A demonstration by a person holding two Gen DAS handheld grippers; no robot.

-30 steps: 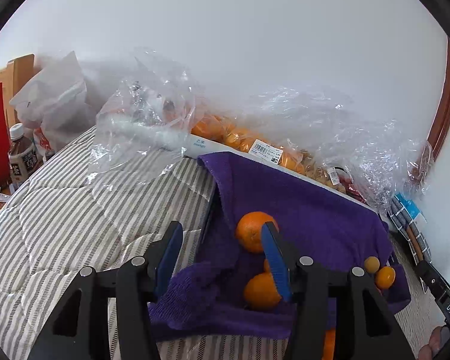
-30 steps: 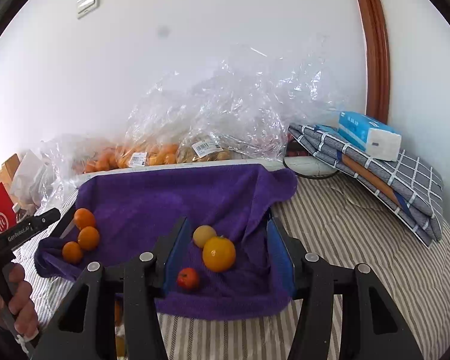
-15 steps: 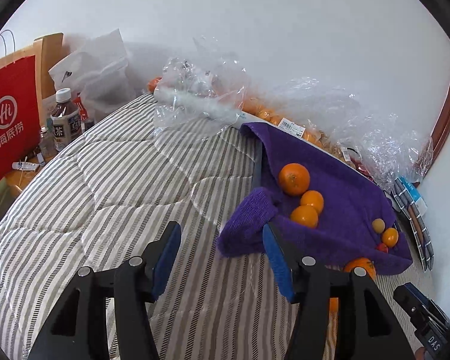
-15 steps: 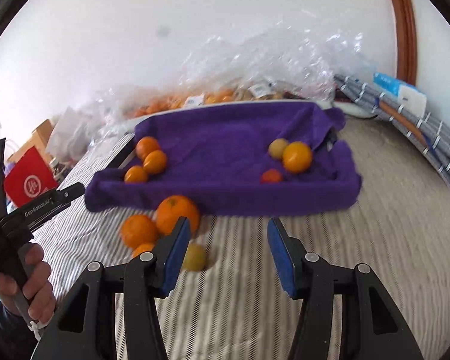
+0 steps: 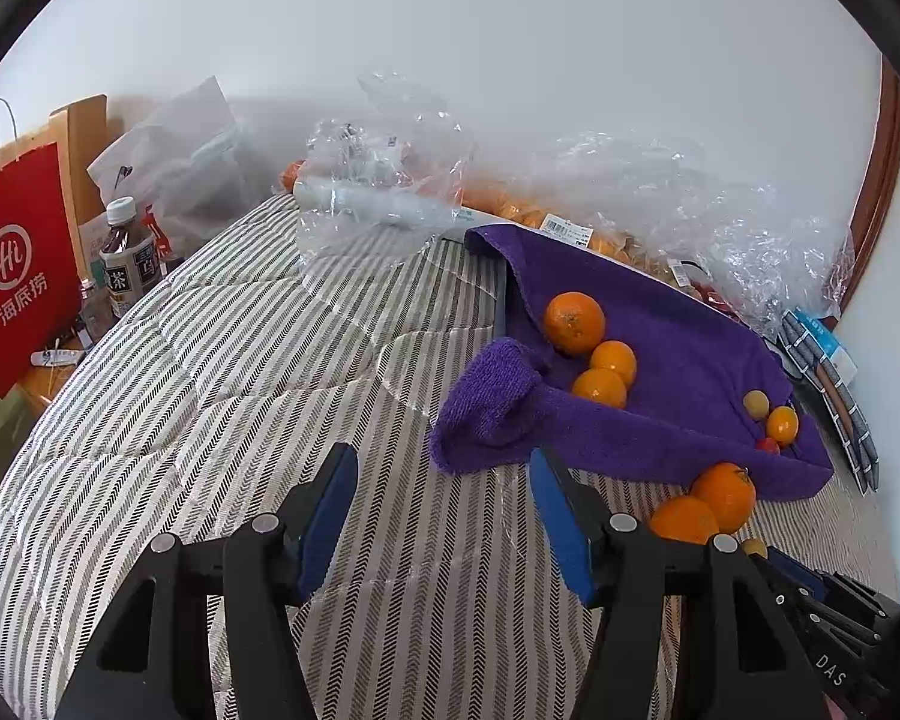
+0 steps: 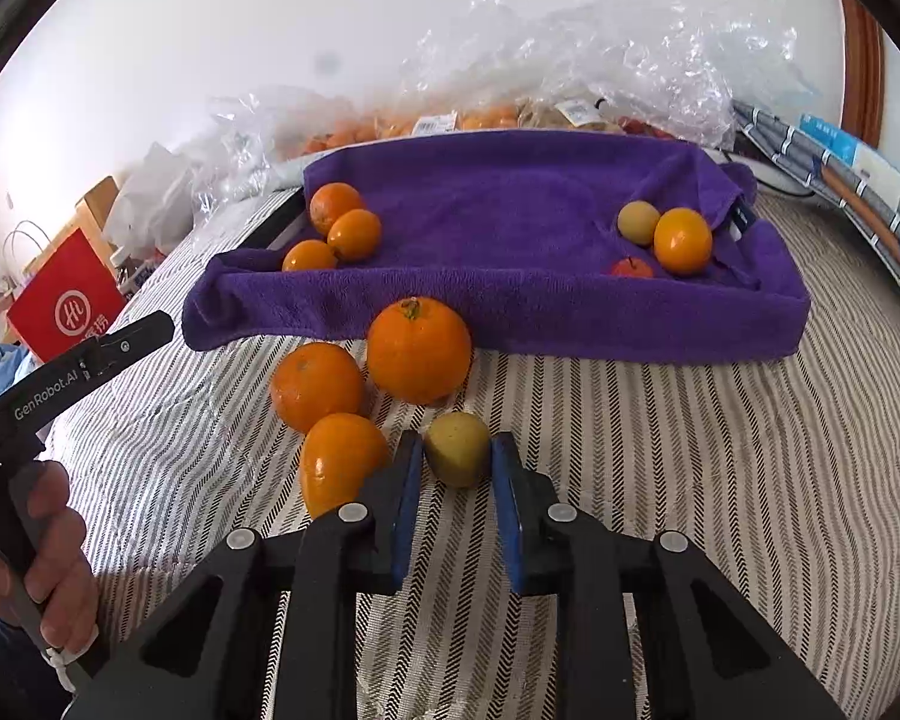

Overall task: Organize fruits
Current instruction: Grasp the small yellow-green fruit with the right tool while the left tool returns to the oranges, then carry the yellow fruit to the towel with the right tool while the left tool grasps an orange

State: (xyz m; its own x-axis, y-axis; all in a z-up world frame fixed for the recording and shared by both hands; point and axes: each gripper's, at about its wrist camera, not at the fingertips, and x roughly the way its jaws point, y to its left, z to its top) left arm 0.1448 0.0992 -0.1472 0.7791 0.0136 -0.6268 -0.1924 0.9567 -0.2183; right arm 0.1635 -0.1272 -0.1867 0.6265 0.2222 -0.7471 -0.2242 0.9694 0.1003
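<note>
A purple towel-lined tray (image 6: 510, 300) lies on the striped bed. It holds three oranges at its left (image 6: 336, 207) and a yellow fruit, an orange and a small red fruit at its right (image 6: 681, 240). Three oranges (image 6: 419, 348) lie loose on the bed in front of the tray. My right gripper (image 6: 457, 459) is closed around a small yellow-green fruit (image 6: 457, 456) on the bed. My left gripper (image 5: 444, 492) is open and empty above the bed, left of the tray (image 5: 660, 420).
Clear plastic bags of fruit (image 6: 570, 78) lie behind the tray by the wall. A folded checked cloth and a blue box (image 6: 840, 162) are at the right. A red paper bag (image 5: 18, 264) and a bottle (image 5: 127, 258) stand off the bed's left.
Both grippers pulled back from the tray. The right gripper dropped toward the loose fruit and its jaws closed from wide open onto the small yellow-green fruit. The left gripper stayed open.
</note>
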